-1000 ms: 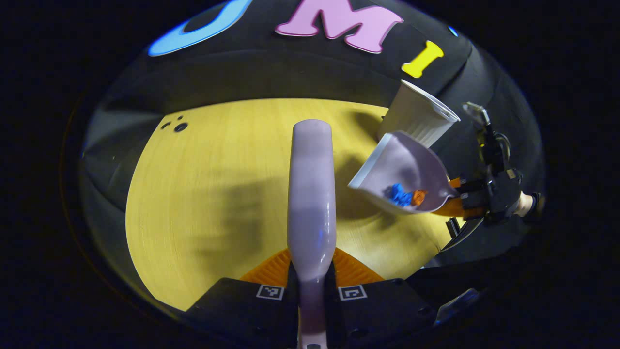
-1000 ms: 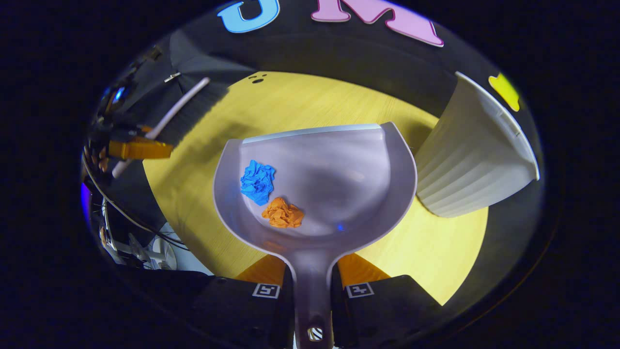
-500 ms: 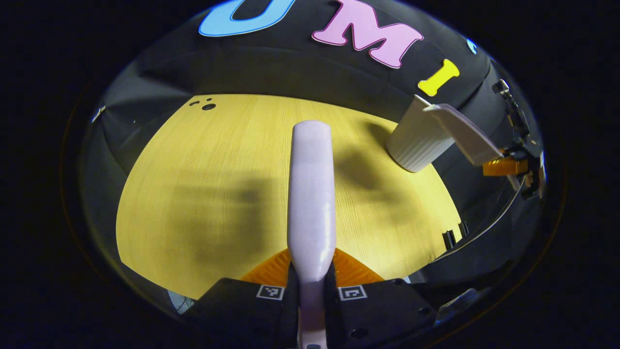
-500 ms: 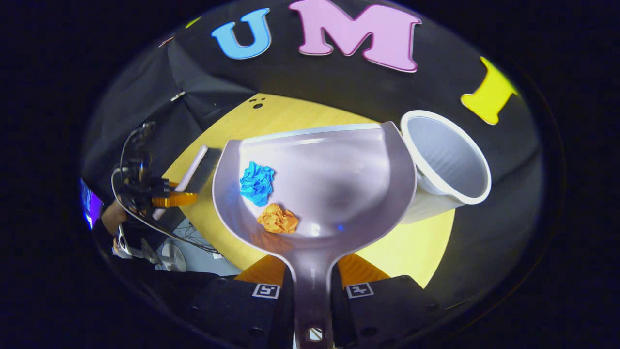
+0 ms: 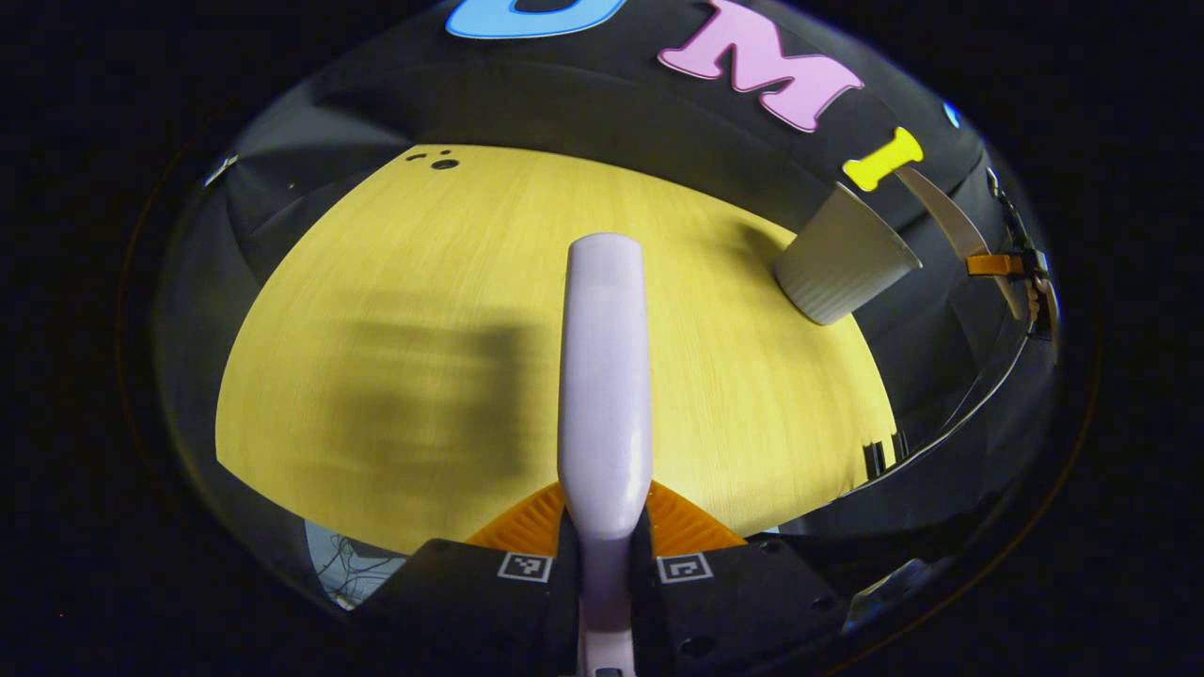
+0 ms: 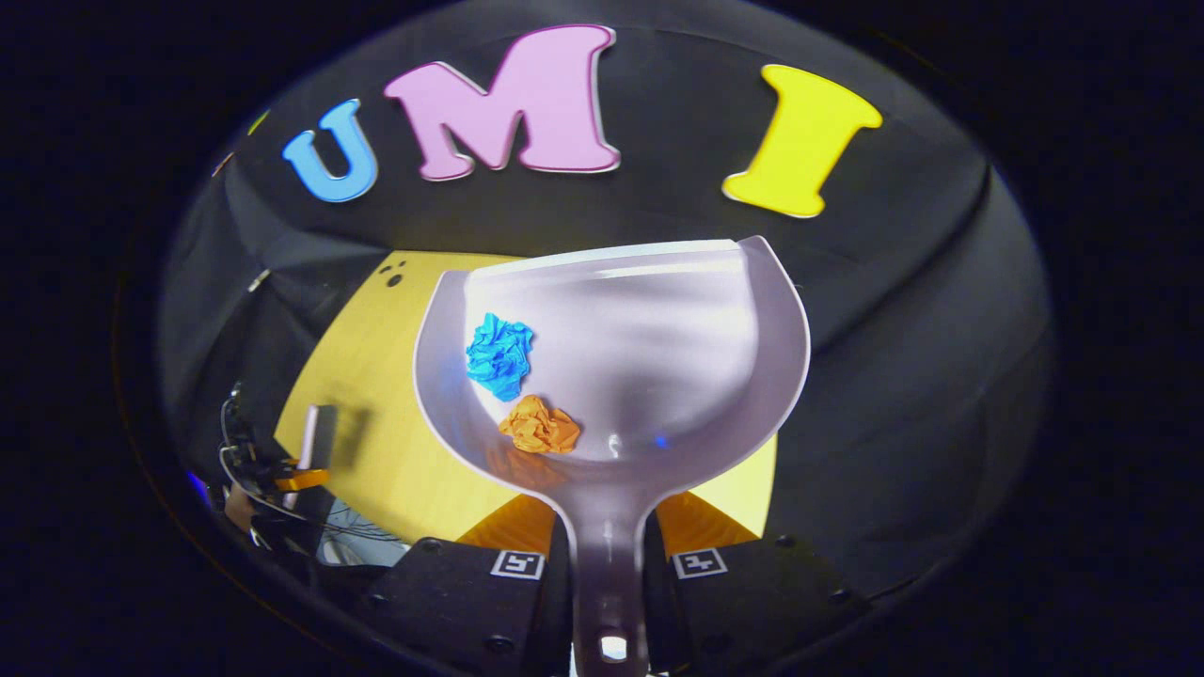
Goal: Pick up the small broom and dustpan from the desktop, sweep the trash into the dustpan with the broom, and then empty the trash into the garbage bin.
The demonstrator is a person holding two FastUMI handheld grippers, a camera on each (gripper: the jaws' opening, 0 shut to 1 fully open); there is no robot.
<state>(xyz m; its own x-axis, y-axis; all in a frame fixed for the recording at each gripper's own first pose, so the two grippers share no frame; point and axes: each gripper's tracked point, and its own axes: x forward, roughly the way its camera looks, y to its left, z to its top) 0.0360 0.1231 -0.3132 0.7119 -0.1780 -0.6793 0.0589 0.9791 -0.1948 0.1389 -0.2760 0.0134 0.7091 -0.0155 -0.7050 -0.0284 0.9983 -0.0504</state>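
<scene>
Dustpan (image 6: 621, 357) gripped by handle in right claw (image 6: 607, 564), raised off counter (image 6: 376, 442), holding blue wad (image 6: 499, 355) and orange wad (image 6: 538, 425) near its back. Left claw (image 5: 602, 564) clamped on broom (image 5: 604, 376) handle, above counter. Bin (image 5: 844, 266) ahead-right of left claw. Judgement: centre pan lip over bin mouth, tip forward slowly so wads slide inside.

The broom (image 5: 605, 376) bristles are hidden under its own handle here. The dustpan (image 6: 640, 357) covers most of the tabletop (image 6: 367, 414), and the far-off left claw (image 6: 301, 480) at lower left is too tiny to read.

Jaws grip broom (image 5: 605, 376) above desktop (image 5: 395, 282)
</scene>
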